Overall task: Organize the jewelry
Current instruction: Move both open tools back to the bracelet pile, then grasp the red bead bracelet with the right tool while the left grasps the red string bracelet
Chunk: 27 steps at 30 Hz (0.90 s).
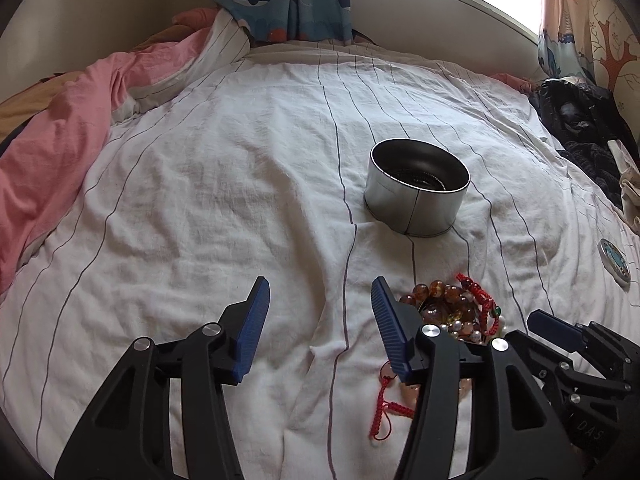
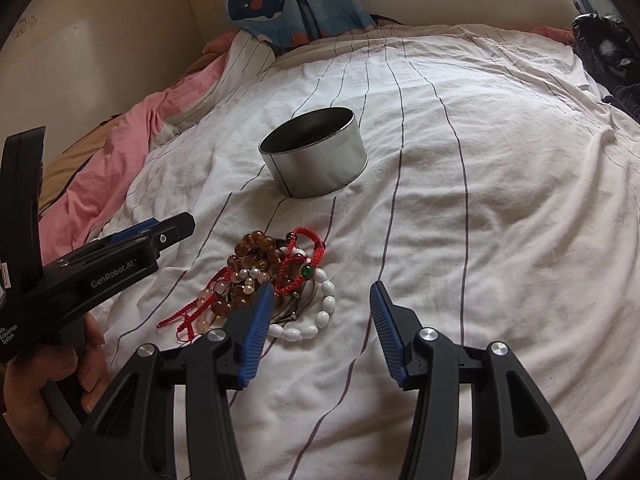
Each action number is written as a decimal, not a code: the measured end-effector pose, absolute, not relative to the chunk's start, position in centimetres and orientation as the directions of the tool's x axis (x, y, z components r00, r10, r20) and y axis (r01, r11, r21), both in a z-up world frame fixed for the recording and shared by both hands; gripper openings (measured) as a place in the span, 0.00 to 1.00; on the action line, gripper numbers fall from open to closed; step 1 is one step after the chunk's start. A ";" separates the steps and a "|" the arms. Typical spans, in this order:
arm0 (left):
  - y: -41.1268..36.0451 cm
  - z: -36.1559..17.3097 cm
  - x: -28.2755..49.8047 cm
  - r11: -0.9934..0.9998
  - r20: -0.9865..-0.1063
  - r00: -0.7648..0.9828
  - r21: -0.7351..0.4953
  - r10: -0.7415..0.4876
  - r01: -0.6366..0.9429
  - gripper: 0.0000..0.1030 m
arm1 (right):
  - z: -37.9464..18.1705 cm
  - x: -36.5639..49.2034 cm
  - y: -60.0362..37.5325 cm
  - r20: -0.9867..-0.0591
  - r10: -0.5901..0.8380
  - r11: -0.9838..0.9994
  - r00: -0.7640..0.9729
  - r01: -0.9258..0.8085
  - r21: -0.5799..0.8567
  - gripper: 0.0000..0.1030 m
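Note:
A tangled pile of jewelry (image 2: 264, 276) lies on the white striped bedsheet (image 2: 480, 200): amber beads, red cords and a white bead bracelet (image 2: 326, 304). My right gripper (image 2: 320, 288) hovers open over the pile's right side. Its left finger covers part of the heap, and the white bracelet shows in the gap, not pressed. My left gripper (image 1: 320, 286) is open over bare sheet, with the jewelry pile (image 1: 452, 304) just right of its right finger and partly hidden behind it. An open round metal tin (image 1: 416, 208) (image 2: 320, 168) stands beyond the pile.
A pink quilt (image 1: 52, 152) is bunched along the left. Dark clothing (image 1: 580, 128) lies at the right edge, with a small round disc (image 1: 614, 264) on the sheet near it. Whale-print curtains (image 2: 288, 0) hang at the back. A hand (image 2: 48, 380) holds the left gripper.

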<state>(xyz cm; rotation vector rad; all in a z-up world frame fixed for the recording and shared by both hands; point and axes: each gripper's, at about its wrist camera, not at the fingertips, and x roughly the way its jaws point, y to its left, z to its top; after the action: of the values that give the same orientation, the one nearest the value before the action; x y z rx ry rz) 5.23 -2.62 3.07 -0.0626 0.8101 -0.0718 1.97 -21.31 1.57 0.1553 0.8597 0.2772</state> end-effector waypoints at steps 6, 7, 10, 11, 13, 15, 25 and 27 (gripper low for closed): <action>-1.9 2.3 4.7 0.993 -0.724 0.679 -0.086 -0.117 0.080 0.55 | 0.9 2.0 -20.3 -0.741 0.289 0.957 0.606 -0.205 0.206 0.33; -2.2 2.4 4.6 0.992 -0.722 0.681 -0.083 -0.123 0.092 0.56 | 0.8 2.1 -20.2 -0.743 0.287 0.957 0.605 -0.204 0.205 0.33; -3.3 2.4 4.8 0.989 -0.725 0.675 -0.065 -0.138 0.132 0.57 | 0.8 2.3 -20.5 -0.740 0.284 0.959 0.610 -0.193 0.210 0.32; -3.6 2.4 4.8 0.988 -0.727 0.672 -0.056 -0.138 0.142 0.57 | 0.9 2.3 -20.6 -0.736 0.287 0.958 0.614 -0.191 0.215 0.32; -4.0 2.4 4.4 0.986 -0.729 0.669 -0.046 -0.144 0.162 0.57 | 1.0 2.3 -20.7 -0.728 0.288 0.958 0.622 -0.186 0.220 0.32; -4.1 2.3 3.7 0.980 -0.734 0.659 -0.048 -0.166 0.193 0.57 | 1.1 2.4 -20.8 -0.727 0.296 0.955 0.619 -0.188 0.229 0.32; -6.0 1.5 2.0 0.944 -0.756 0.611 -0.028 -0.236 0.330 0.63 | 1.4 2.6 -20.9 -0.717 0.289 0.957 0.635 -0.179 0.228 0.32; -5.8 1.4 2.0 0.944 -0.759 0.603 -0.044 -0.244 0.327 0.63 | 1.5 2.9 -20.8 -0.713 0.293 0.956 0.637 -0.180 0.231 0.32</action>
<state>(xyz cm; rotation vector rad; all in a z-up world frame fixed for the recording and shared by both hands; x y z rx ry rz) 1.96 -5.79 1.39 0.1035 0.8622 -0.3314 2.87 -20.84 1.46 0.1430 0.8385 0.2711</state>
